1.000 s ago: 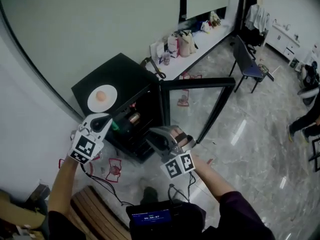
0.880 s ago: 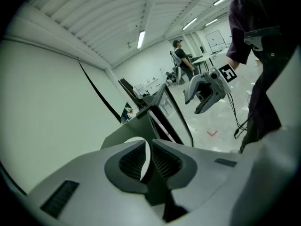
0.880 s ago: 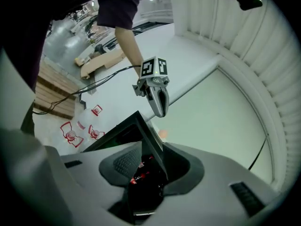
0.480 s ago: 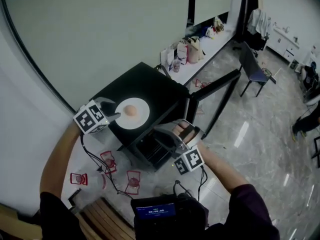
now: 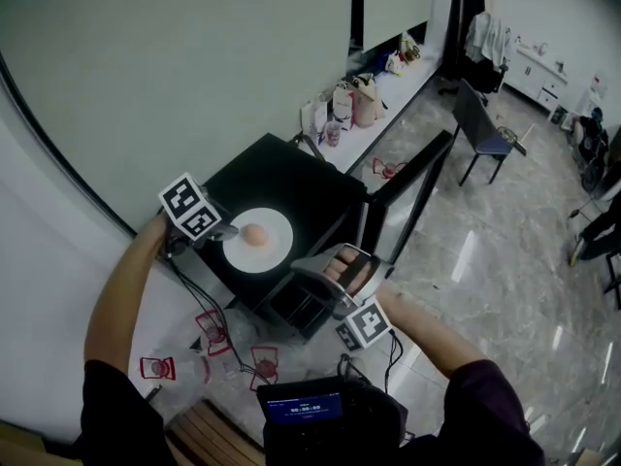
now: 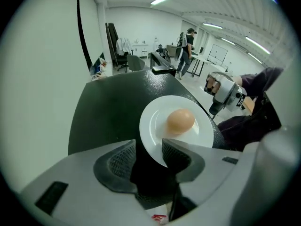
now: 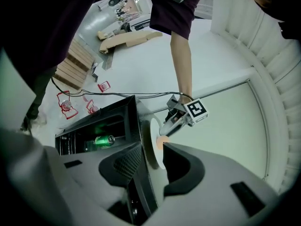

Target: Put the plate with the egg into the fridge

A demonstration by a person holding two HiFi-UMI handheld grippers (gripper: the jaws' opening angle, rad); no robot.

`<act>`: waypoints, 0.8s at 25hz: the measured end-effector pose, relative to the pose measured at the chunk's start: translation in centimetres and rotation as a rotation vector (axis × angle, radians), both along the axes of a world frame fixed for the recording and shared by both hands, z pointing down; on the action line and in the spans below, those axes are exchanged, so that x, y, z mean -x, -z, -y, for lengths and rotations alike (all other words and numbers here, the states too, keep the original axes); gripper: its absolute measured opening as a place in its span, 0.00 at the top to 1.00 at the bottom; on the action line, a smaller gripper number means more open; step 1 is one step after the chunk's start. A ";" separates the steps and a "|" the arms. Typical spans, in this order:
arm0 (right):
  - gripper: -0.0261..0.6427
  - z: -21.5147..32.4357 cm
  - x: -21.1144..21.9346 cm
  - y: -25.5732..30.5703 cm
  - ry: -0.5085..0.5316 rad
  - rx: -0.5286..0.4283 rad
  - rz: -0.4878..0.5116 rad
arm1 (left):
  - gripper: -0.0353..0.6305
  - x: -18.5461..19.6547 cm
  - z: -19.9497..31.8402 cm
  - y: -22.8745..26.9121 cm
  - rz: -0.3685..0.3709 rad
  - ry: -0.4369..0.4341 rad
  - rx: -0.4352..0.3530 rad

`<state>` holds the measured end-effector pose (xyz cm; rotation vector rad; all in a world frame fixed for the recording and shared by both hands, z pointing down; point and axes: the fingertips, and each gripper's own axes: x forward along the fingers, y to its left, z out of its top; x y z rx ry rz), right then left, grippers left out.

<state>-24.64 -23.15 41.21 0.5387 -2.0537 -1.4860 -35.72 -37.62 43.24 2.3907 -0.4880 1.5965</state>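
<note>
**Head view.** A low black fridge (image 5: pixel 296 178) stands against a pale wall. Its glass door (image 5: pixel 412 187) is swung open over the marble floor (image 5: pixel 485 260). The white plate (image 5: pixel 279 252) lies flat on the fridge's top, with the brown egg (image 5: pixel 254 234) near its centre. The plate is therefore on top of the fridge, not inside it. The left hand-held gripper (image 5: pixel 225 229) meets the plate at its left rim and points steeply down, with its marker cube (image 5: pixel 190 207) above it. The right hand-held gripper (image 5: pixel 315 280) is held before the fridge's open front, just below the plate's near edge. A chair (image 5: pixel 485 129) stands well apart across the floor.

**Left gripper view.** The jaws of the left hand-held gripper are spread wide and have just been opening. The plate's near rim lies in the gap between them. One pad overlaps the rim, and it cannot be told whether that pad touches it. The pads do not pinch the plate. The egg rests just beyond the jaws.

**Right gripper view.** The jaws of the right hand-held gripper stand partly apart and pinch nothing. The fridge's top front edge and the plate, seen edge-on, show through the gap. Inside the fridge, a green can (image 7: pixel 104 140) lies on its side on a shelf. The left hand-held gripper appears at the plate's far side.
</note>
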 end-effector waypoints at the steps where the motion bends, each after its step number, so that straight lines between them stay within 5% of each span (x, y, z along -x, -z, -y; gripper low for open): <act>1: 0.74 0.1 -0.1 0.0 -0.002 -0.002 -0.001 | 0.72 -0.1 0.0 -0.1 -0.002 0.000 0.023; 15: 0.75 0.5 -1.1 -2.3 0.001 -0.064 -0.069 | 0.72 -5.1 -3.6 -0.6 -0.010 -0.116 0.067; 20: 0.91 -0.2 -1.5 -3.0 0.028 -0.131 -0.098 | 0.72 -6.3 -4.5 -0.7 -0.014 -0.108 0.054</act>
